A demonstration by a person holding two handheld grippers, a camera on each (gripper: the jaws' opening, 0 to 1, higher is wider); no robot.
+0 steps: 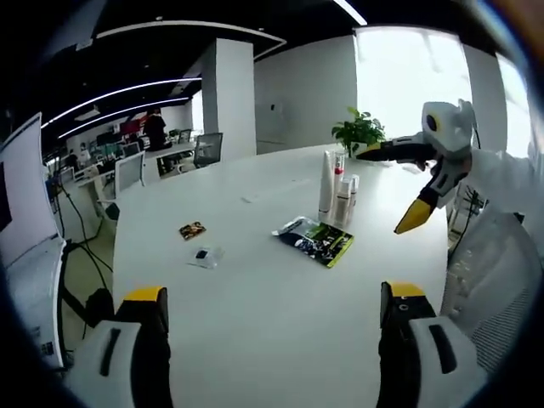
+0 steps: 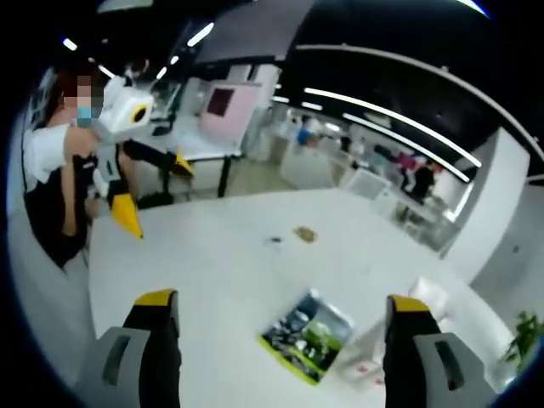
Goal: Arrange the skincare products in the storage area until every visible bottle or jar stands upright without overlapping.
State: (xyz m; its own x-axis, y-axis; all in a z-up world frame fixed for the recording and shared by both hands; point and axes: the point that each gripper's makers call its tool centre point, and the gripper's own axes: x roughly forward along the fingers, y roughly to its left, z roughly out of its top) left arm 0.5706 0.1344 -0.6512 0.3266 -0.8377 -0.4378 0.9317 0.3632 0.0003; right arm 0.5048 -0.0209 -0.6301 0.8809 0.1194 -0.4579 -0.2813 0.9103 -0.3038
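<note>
White table [image 1: 255, 255] carries a small cluster of skincare products: a tall white tube [image 1: 326, 184] stands upright beside shorter bottles [image 1: 344, 197], touching or nearly so, near the far edge. Just in front of them lies a flat green and black packet [image 1: 316, 240]. Two small items, a dark card [image 1: 192, 229] and a clear sachet [image 1: 205, 255], lie well apart to the side. A potted plant [image 1: 359, 130] stands behind. The left claw [image 1: 272, 302] hovers released, grasping nothing. The right claw [image 2: 276, 310] is also released and unladen above the packet [image 2: 308, 335].
</note>
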